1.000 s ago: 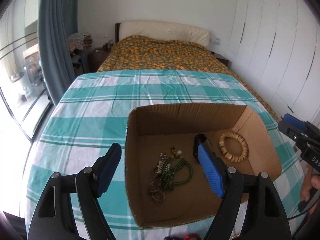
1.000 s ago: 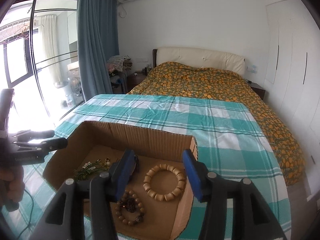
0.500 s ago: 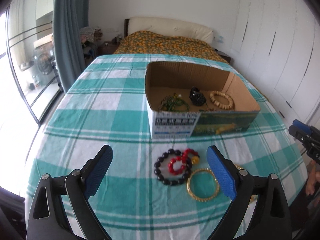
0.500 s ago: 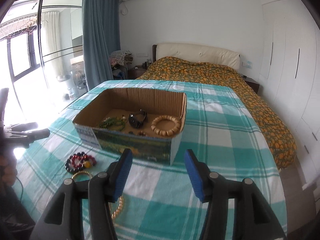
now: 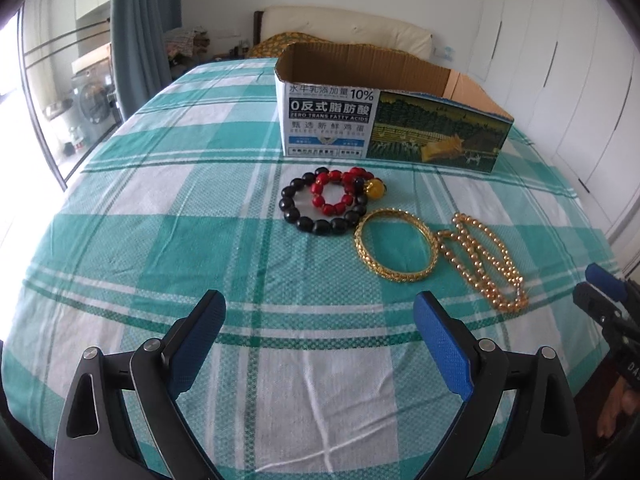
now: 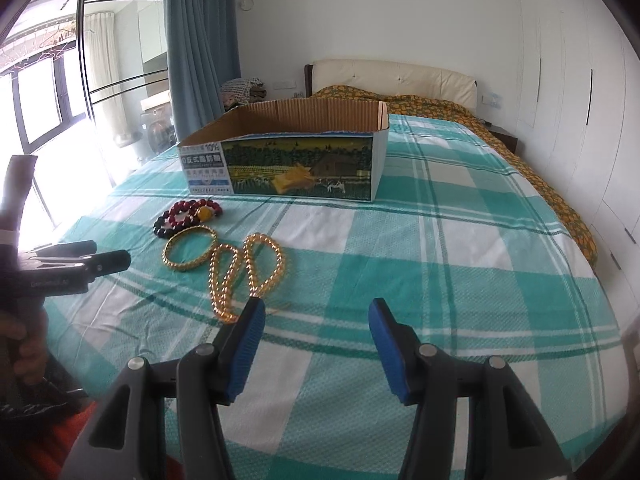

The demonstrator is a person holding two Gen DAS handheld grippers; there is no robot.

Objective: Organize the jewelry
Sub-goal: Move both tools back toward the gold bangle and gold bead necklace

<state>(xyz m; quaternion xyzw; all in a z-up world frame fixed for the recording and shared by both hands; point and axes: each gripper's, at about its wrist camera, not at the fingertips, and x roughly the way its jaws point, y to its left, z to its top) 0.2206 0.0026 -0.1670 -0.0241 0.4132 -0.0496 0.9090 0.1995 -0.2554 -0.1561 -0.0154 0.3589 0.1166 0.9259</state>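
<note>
On the green checked cloth, in front of the open cardboard box (image 5: 392, 120), lie a black bead bracelet (image 5: 304, 220), a red bead bracelet (image 5: 332, 196) with a yellow bead (image 5: 376, 189), a gold bangle (image 5: 394, 250) and a gold bead necklace (image 5: 484, 264). My left gripper (image 5: 318, 304) hovers open, short of the bracelets, nothing between its blue pads. My right gripper (image 6: 317, 312) is open too, its left finger close beside the near end of the necklace (image 6: 248, 268). The box's inside is hidden from both views.
The table (image 6: 480, 260) under the cloth is wide, with bare cloth to the right of the necklace. A bed (image 6: 420, 100) stands behind it, a curtain (image 6: 196, 52) and window to the left, white wardrobes (image 6: 568, 80) to the right. A person's hand (image 6: 24, 336) holds the left gripper's handle.
Both grippers have drawn back from above the box and come lower. The box's contents dropped out of sight and the loose jewelry in front came into view. The left jaws stand wider.
</note>
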